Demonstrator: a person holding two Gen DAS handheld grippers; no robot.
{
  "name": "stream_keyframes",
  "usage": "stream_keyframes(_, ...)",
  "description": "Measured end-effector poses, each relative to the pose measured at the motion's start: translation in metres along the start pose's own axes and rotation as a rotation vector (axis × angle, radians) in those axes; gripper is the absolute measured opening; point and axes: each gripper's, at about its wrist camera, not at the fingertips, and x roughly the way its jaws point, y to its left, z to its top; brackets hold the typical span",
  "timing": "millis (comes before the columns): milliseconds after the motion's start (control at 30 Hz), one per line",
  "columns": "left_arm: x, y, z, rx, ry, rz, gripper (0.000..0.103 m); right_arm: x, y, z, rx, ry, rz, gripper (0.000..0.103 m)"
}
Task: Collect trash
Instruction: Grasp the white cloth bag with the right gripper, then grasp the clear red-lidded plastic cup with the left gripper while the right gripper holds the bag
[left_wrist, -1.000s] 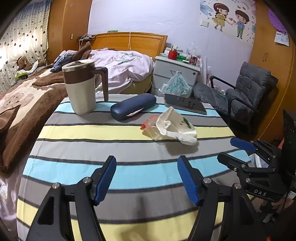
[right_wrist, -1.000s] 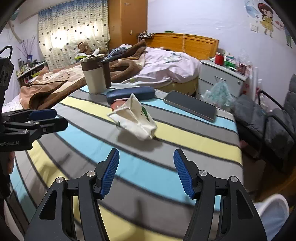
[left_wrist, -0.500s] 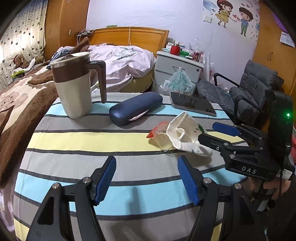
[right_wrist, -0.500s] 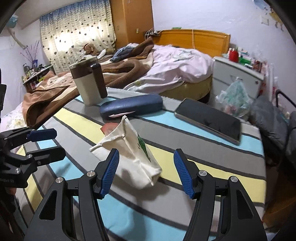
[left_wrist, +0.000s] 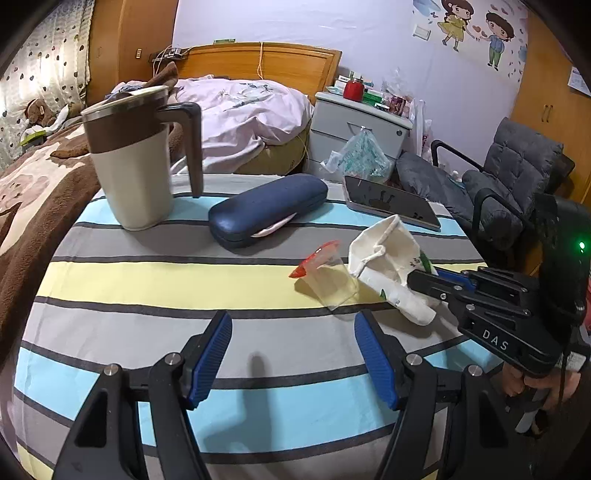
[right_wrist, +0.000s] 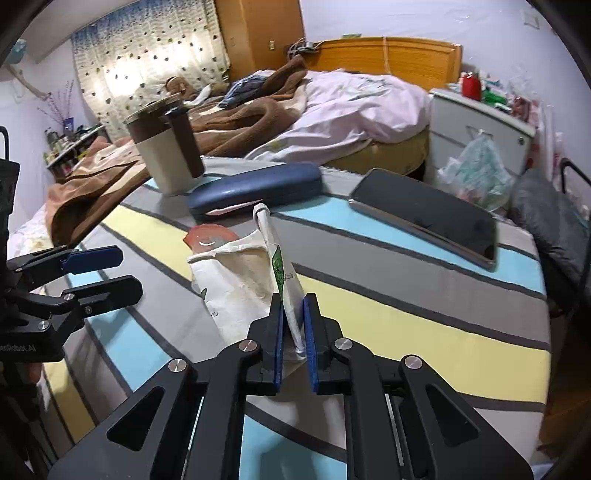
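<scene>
Your right gripper (right_wrist: 293, 332) clamped on one white paper bag (right_wrist: 243, 284), one plastic cup (left_wrist: 327, 275) touching its left, your left gripper (left_wrist: 293, 354) spread apart over bare near striped tablecloth (left_wrist: 147, 288).

On the striped-cloth bench (left_wrist: 147, 288) I see the two-tone lidded mug (left_wrist: 136, 162) far left, the hard glasses case (left_wrist: 267, 208) beside it, the flat tablet (left_wrist: 391, 201) right, crumpled paper bag (left_wrist: 391, 266) nearer me.
</scene>
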Motion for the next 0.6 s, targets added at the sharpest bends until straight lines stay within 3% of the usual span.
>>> stream_keyframes(200, 0.014, -0.008, 0.006, -0.018, 0.019, -0.014, 0.071, -0.011, -0.017, -0.004, 0.05, -0.009, -0.113, 0.012)
stream_keyframes(300, 0.02, -0.015, 0.012, -0.011, 0.011, 0.018, 0.071, -0.015, -0.021, -0.006, 0.052, -0.014, -0.162, 0.012)
stream_keyframes(400, 0.029, -0.018, 0.019, -0.034, 0.013, 0.008, 0.071, -0.017, -0.023, -0.008, 0.067, -0.023, -0.16, 0.012)
stream_keyframes(600, 0.05, -0.02, 0.026, -0.069, 0.032, 0.068, 0.071, -0.018, -0.027, -0.01, 0.083, -0.04, -0.165, 0.012)
